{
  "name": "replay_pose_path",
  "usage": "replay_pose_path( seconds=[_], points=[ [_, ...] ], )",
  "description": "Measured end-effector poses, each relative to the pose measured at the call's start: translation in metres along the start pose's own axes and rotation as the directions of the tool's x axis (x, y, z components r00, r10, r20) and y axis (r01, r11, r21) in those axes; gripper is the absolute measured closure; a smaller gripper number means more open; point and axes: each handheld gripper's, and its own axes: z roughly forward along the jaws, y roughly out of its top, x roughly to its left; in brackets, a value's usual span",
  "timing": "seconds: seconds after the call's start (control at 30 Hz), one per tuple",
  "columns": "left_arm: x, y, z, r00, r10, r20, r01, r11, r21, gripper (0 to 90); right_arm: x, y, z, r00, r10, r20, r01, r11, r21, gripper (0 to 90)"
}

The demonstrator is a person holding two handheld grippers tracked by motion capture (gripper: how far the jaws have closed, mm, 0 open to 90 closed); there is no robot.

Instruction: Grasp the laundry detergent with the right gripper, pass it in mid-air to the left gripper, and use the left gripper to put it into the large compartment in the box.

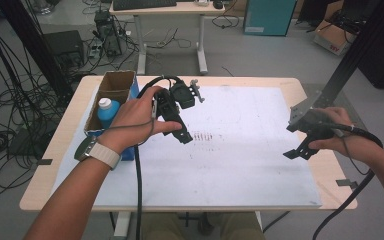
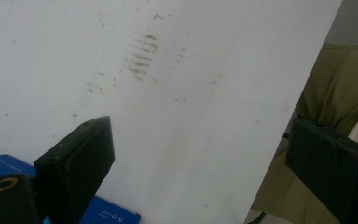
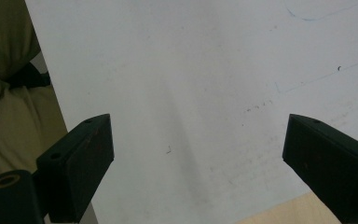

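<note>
Your left gripper (image 1: pixel 180 131) hovers with its jaws apart and empty near the left edge of the tabletop (image 1: pixel 260 200), just beside the cardboard box (image 1: pixel 114 87) standing there. The blue bottle (image 1: pixel 108 113) stands upright inside that box, white cap (image 1: pixel 104 103) up. It will likely handle as stiff, smooth plastic, light unless full and a little slippery; take it across the body below the cap. Your right gripper (image 1: pixel 300 148) hangs over the right edge, jaws also wide and empty. The high view shows box and bottle; the left gripper view gives a smudged white mat (image 2: pixel 177 93) and a blue box corner (image 2: pixel 107 212).
</note>
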Motion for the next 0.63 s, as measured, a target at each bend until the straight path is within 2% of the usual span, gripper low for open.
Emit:
replay_pose_path(
  seconds=[0.1, 0.3, 0.33, 0.43, 0.63],
  points=[
    [-0.0011, -0.0008, 0.0010, 0.9998, -0.017, 0.005, 0.017, 0.9999, 0.002, 8.4, 0.0001, -0.0010, 0.0003, 1.0000, 0.003, 0.001, -0.003, 1.0000, -0.001, 8.7],
    [0.0002, -0.0016, 0.0008, 1.0000, -0.006, -0.005, 0.006, 1.0000, 0.006, 8.4, 0.0004, -0.0012, 0.0002, 1.0000, 0.000, 0.001, 0.000, 1.0000, -0.001, 8.7],
    [-0.0006, -0.0019, 0.0012, 0.9998, -0.020, 0.004, 0.020, 0.9998, 0.004, 8.5, 0.0004, -0.0012, 0.0003, 1.0000, 0.000, 0.000, 0.000, 1.0000, -0.001, 8.7],
    [0.0007, -0.0019, 0.0012, 0.9999, -0.010, -0.006, 0.010, 0.9999, 0.005, 8.4, 0.0002, -0.0012, 0.0014, 1.0000, 0.000, -0.003, 0.000, 1.0000, -0.003, 8.7],
    [0.0005, -0.0024, 0.0016, 0.9998, -0.021, 0.003, 0.021, 0.9997, 0.009, 8.5, -0.0003, -0.0017, 0.0039, 1.0000, 0.001, -0.005, -0.001, 1.0000, -0.003, 8.7]
  ],
)
